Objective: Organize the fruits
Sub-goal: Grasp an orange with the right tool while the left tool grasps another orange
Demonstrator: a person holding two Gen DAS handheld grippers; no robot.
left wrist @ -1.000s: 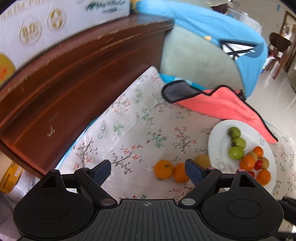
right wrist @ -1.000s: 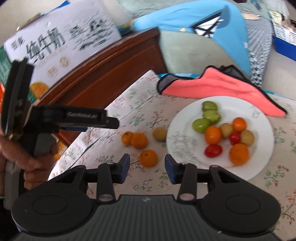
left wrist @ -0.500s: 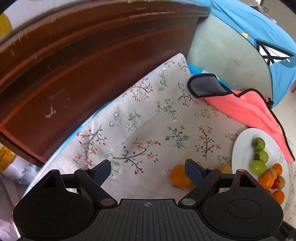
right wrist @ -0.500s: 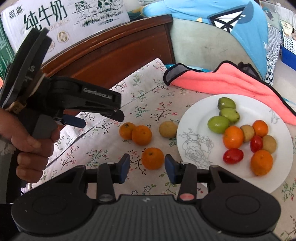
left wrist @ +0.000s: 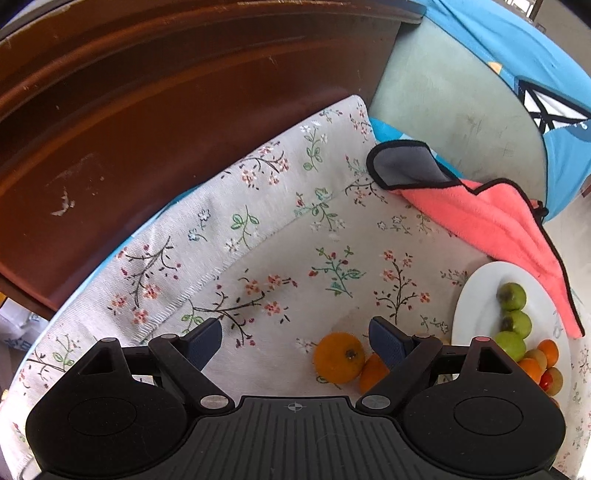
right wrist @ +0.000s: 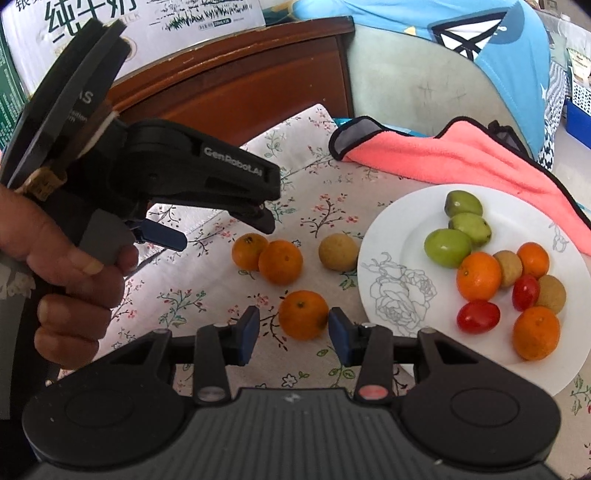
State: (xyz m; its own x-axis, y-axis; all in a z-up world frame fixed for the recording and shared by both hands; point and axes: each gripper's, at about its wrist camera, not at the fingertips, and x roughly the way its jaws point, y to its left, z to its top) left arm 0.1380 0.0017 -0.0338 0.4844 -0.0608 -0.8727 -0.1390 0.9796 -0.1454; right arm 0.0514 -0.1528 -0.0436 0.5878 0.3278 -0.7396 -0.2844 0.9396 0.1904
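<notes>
1. "GenRoboLAI", in pale letters on the black arm of the left gripper, up and left of the right jaws.
2. "纯牛奶", in large green characters on the white carton, far beyond those jaws, its smaller print unreadable.
3. "AS", the end of a cut-off word, on the gripper's dark disc.

Fruit on the bench, some on a plate and some beside it.

In the right wrist view the plate fills the right of the frame with fruit heaped on its right half. Left of it on the cloth-covered bench lie a round fruit, two touching oranges and, lower, a lone orange. A towel lies behind the plate.
</notes>
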